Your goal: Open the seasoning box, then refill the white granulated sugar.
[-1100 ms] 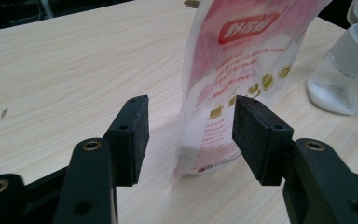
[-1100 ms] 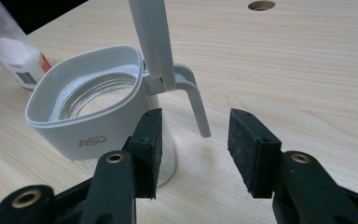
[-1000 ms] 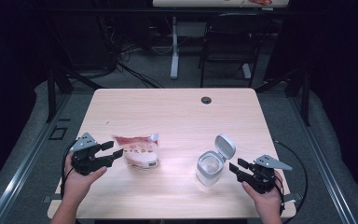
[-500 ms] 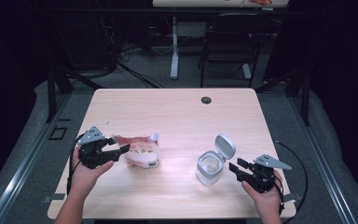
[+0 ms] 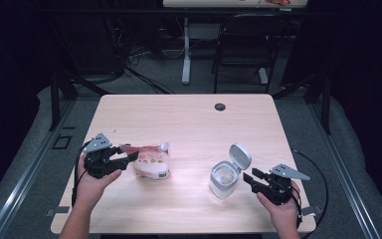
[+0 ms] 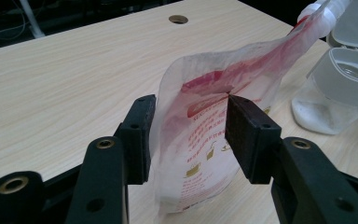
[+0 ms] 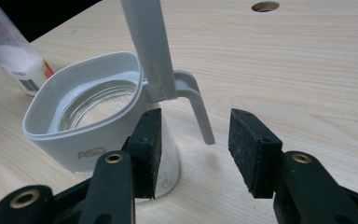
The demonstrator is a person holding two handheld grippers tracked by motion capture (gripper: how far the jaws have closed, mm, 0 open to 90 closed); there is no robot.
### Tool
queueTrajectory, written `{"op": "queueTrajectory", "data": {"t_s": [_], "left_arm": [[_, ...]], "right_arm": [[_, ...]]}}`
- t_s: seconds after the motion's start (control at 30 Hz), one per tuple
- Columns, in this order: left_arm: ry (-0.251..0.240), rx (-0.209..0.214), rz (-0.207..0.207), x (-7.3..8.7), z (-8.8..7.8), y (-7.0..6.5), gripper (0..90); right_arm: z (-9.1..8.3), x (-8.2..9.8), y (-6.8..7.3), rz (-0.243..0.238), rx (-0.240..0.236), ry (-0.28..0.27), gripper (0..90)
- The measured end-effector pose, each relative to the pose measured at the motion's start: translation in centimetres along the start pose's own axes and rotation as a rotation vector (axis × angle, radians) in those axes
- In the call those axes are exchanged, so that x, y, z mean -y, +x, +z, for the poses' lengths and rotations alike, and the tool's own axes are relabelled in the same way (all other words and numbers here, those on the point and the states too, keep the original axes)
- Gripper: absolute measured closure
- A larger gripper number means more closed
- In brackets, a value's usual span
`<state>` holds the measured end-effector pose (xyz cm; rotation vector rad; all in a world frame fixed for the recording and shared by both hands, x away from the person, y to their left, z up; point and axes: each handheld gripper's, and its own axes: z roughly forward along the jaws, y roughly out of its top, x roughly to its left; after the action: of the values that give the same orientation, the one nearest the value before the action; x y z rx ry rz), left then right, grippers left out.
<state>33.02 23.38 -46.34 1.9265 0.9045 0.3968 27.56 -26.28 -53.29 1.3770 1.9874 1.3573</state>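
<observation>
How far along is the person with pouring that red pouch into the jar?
Early. Done: the jar stands with its lid flipped open. In hand: the left claw has just been closing around the pouch. Left: lifting and pouring; the right claw waits open by the jar.

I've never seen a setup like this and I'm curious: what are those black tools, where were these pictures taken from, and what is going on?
A person sits at a wooden table holding a hand-held gripper in each hand. One picture looks down from above; each of the other two comes from a camera riding on one gripper, looking along its black jaws. The left gripper has a red and white pouch between its jaws, which have just been closing; the pads look at or very near the pouch's sides. The right gripper is open beside a clear jar whose flip lid stands up; it holds nothing.
</observation>
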Motion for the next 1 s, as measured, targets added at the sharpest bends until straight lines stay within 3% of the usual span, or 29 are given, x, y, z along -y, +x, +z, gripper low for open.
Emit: {"op": "queueTrajectory", "data": {"t_s": [0.83, 1.0], "left_arm": [[0.012, 0.044, 0.040, 0.7, -1.2, -1.0, 78.3], [0.010, 0.058, 0.036, 0.7, -1.3, -1.1, 75.6]], "right_arm": [[0.3, 0.0, -0.1, 0.005, -0.010, 0.007, 54.0], [0.2, 0.0, -0.1, 0.003, -0.008, 0.005, 54.0]]}}
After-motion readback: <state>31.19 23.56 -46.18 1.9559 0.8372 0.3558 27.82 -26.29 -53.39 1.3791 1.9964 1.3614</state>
